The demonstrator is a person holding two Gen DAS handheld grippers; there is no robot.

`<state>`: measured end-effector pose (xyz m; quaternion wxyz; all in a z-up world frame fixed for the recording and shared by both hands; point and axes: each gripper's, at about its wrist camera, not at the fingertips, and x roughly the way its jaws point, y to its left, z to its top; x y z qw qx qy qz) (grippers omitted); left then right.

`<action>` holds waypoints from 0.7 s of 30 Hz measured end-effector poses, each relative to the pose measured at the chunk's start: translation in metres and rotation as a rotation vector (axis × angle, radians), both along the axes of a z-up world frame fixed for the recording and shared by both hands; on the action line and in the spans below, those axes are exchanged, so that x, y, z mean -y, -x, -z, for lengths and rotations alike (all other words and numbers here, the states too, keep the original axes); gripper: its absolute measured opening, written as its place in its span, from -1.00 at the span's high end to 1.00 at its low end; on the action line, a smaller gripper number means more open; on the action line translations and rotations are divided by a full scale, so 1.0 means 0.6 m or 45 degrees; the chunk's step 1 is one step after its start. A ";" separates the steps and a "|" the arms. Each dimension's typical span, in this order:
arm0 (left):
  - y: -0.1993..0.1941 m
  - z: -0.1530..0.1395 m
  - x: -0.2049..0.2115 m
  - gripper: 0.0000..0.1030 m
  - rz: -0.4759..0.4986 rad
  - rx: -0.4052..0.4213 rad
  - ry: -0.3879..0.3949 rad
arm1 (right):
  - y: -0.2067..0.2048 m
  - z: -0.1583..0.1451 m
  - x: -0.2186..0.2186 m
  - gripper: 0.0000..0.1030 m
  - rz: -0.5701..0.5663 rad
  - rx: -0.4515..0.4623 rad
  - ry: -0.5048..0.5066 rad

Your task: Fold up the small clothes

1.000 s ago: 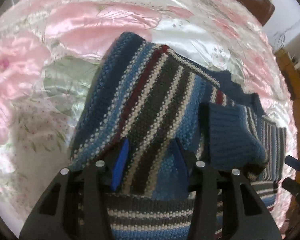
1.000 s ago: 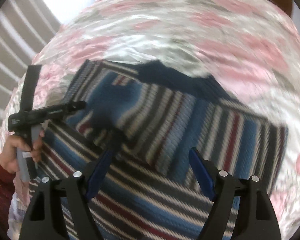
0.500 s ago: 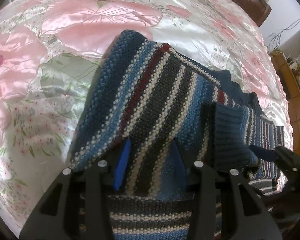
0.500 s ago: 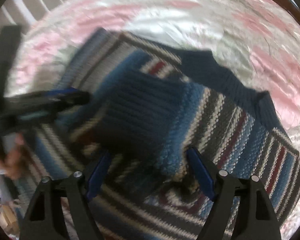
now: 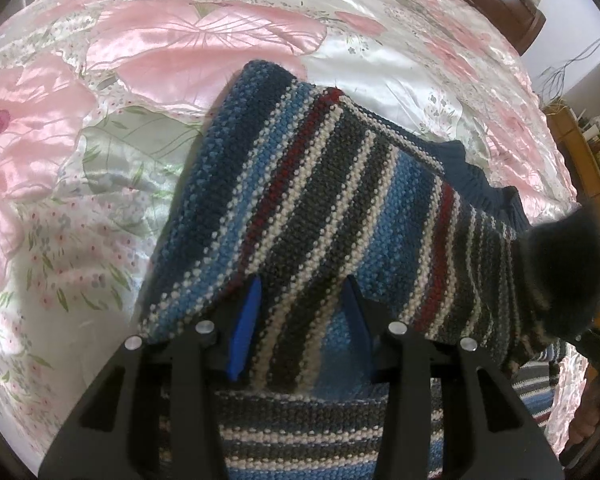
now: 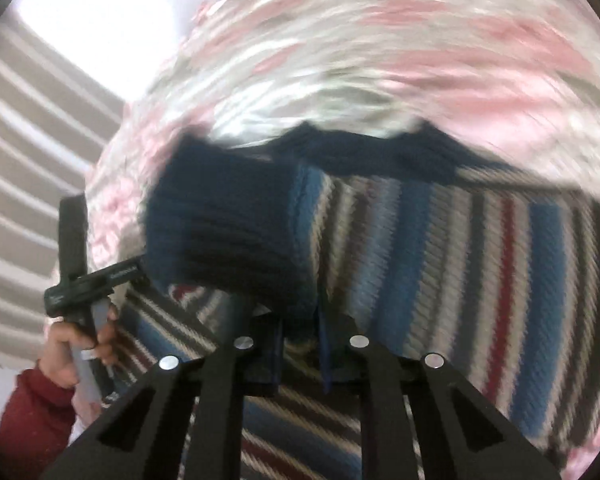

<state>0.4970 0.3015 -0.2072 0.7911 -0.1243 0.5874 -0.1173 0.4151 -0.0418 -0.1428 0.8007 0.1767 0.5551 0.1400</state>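
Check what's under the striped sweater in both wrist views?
The striped sweater lies on a pink floral satin bedspread, which shows all round it. A folded layer overlies more sweater. The bedspread directly beneath is covered, so anything lying there can't be seen.

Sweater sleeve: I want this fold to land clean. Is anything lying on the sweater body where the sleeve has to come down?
Nothing visible does. The right gripper holds the sleeve cuff over the striped sweater body, which shows only its own knit; the view is blurred.

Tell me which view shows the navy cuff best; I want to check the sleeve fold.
The right wrist view: the cuff fills its middle, ribbing visible, with the right hand-held gripper shut on it. In the left wrist view the cuff is a dark blur at the right edge.
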 end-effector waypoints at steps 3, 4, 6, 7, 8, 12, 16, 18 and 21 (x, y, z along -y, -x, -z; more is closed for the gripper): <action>0.001 0.000 0.002 0.18 -0.004 0.009 -0.005 | 0.036 0.013 0.058 0.30 0.076 -0.036 -0.036; 0.002 0.000 0.003 0.17 -0.004 0.015 -0.009 | 0.049 0.017 0.075 -0.02 0.097 -0.039 -0.028; 0.004 0.000 0.006 0.16 -0.004 0.024 -0.020 | 0.072 0.022 0.109 -0.32 0.137 -0.026 -0.019; 0.005 0.000 0.007 0.16 -0.004 0.029 -0.028 | 0.081 0.026 0.125 -0.40 0.159 -0.026 -0.038; 0.006 -0.001 0.008 0.16 -0.006 0.031 -0.033 | 0.085 0.027 0.138 -0.43 0.172 -0.032 -0.066; 0.008 -0.007 0.012 0.13 -0.014 0.041 -0.050 | 0.065 0.040 0.163 -0.55 0.219 -0.067 -0.214; 0.025 -0.030 0.012 0.03 -0.044 0.070 -0.062 | 0.030 0.061 0.153 -0.43 0.231 -0.122 -0.240; 0.041 -0.045 0.012 -0.06 -0.054 0.104 -0.066 | 0.008 0.072 0.144 0.09 0.236 -0.146 -0.195; 0.056 -0.061 0.013 -0.07 -0.049 0.149 -0.087 | -0.006 0.065 0.143 0.76 0.225 -0.139 -0.145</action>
